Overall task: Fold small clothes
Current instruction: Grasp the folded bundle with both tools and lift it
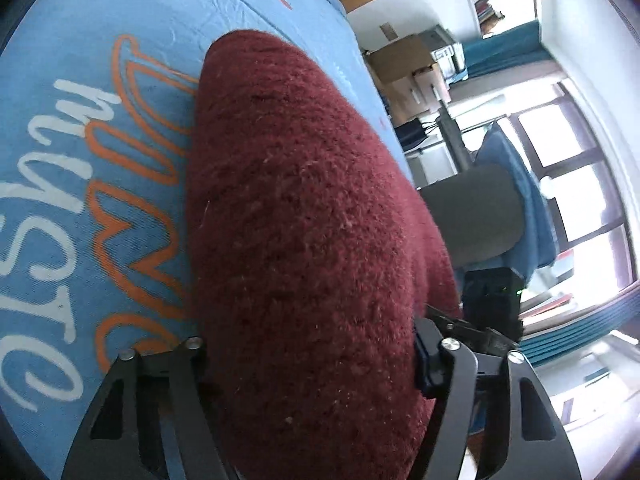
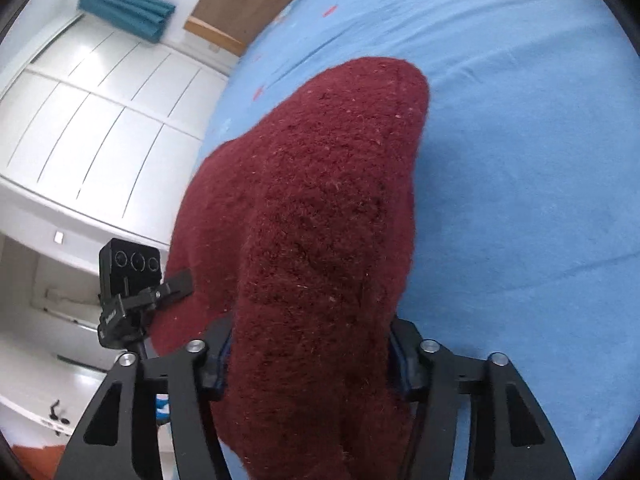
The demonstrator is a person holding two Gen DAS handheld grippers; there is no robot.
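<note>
- The left hand-held gripper is clamped on a thick bunch of the dark red knitted garment; the fuzzy cloth fills the whole gap between its two black fingers.
- The right hand-held gripper grips the same dark red knitted garment in the same way, with cloth packed tight between its fingers.
- From each gripper the garment runs away toward 12 o'clock in a long rounded hump and rests on the bed sheet, which is light blue.
- In the left wrist view, white and orange lettering printed on the sheet lies at 9 o'clock from the garment, partly covered by its edge.
- In the right wrist view the plain blue bed sheet spreads out at 3 o'clock from the garment.
- The other gripper's black camera block shows at 9 o'clock in the right wrist view, just beside the cloth.
- White cupboard doors stand beyond the bed at 10 o'clock in that view.
- A bright window and cardboard boxes lie past the bed's edge, between 1 and 3 o'clock, in the left wrist view.
</note>
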